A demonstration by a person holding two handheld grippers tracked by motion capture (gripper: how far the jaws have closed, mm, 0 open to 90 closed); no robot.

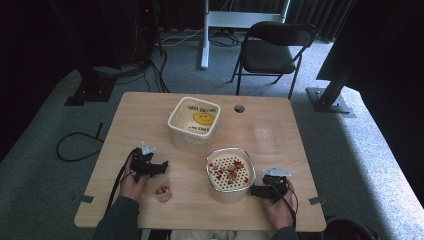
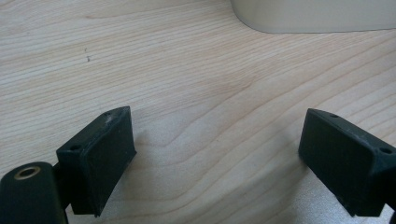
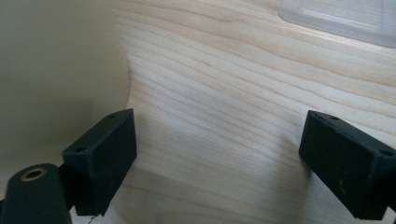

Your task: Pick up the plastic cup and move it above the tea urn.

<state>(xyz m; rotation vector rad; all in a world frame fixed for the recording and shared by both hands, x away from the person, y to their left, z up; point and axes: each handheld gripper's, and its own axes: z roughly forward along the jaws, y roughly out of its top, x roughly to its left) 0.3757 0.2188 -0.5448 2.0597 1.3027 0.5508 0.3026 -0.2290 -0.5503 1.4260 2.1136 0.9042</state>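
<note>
A cream tub [image 1: 194,121] with a smiley face printed inside stands at the table's middle. Nearer me, a second cream tub [image 1: 230,175] holds a perforated strainer insert strewn with red pieces. A small clear cup [image 1: 162,190] with red pieces sits by my left hand. My left gripper [image 1: 153,166] rests on the wood just above that cup, open and holding nothing. In the left gripper view its jaws [image 2: 217,140] stand wide over bare wood, a cream tub's base [image 2: 317,16] ahead. My right gripper [image 1: 260,190] lies open beside the strainer tub, whose wall [image 3: 56,70] is next to the left jaw.
A clear plastic lid [image 1: 265,137] lies flat on the table's right half, and its edge [image 3: 345,16] is ahead of the right gripper. A cable hole [image 1: 239,108] marks the far edge. A folding chair [image 1: 272,50] stands beyond the table.
</note>
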